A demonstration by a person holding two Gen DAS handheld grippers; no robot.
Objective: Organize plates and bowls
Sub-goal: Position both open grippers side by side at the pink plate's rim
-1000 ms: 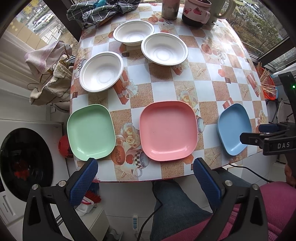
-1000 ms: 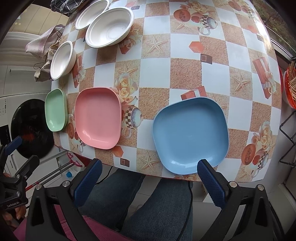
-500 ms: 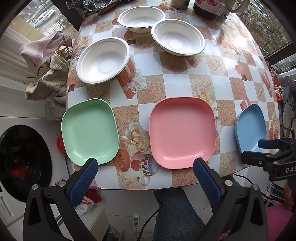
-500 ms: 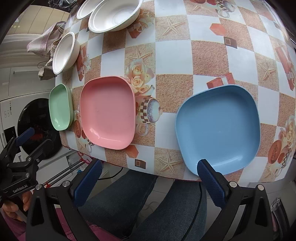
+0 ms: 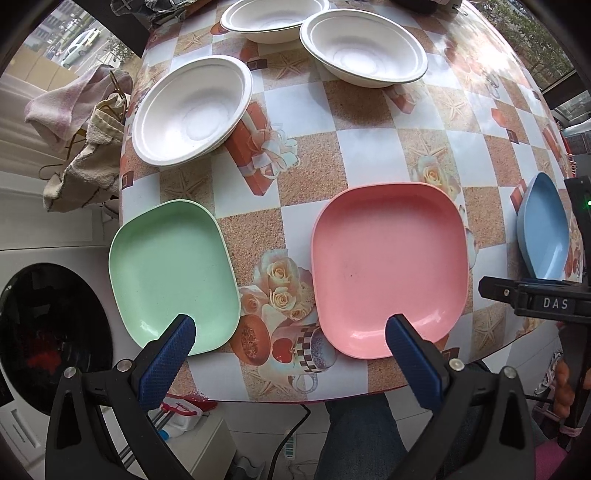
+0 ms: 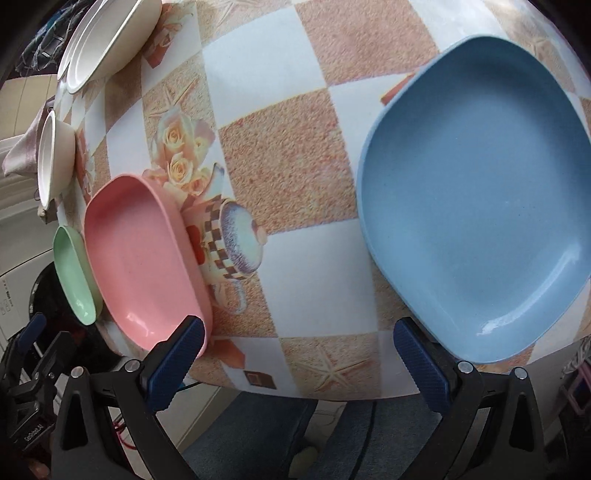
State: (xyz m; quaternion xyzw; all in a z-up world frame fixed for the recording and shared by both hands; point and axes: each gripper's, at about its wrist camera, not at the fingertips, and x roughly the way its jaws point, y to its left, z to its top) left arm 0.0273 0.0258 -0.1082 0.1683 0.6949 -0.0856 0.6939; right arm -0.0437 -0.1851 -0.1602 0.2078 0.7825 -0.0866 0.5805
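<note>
1. Plates, three, square with rounded corners: green plate (image 5: 173,275), pink plate (image 5: 389,266), blue plate (image 6: 476,199). They lie flat in a row along the near edge of the table (image 5: 369,129), apart from one another, none stacked. Being at the near edge, they look to be within easy reach for nesting.
2. Bowls, three, white: nearest bowl (image 5: 192,110) sits behind the green plate; second bowl (image 5: 364,46) and third bowl (image 5: 273,16) sit further back, close together, none nested.
3. Left gripper (image 5: 290,332): open and empty, jaws wide, hanging over the near table edge between the green and pink plates; one tip overlaps each plate's near rim in the left wrist view. Contact cannot be told.
4. Right gripper (image 6: 297,334): open and empty, low at the table edge; its right finger lies at the blue plate's near rim, likely lining up for a rim pinch.
5. Judgement: sorting not yet begun.
6. Hidden or unclear: third bowl cut off at the top; blue plate a sliver in the left view; cloths (image 5: 79,122) beside the table, their support indistinct.
</note>
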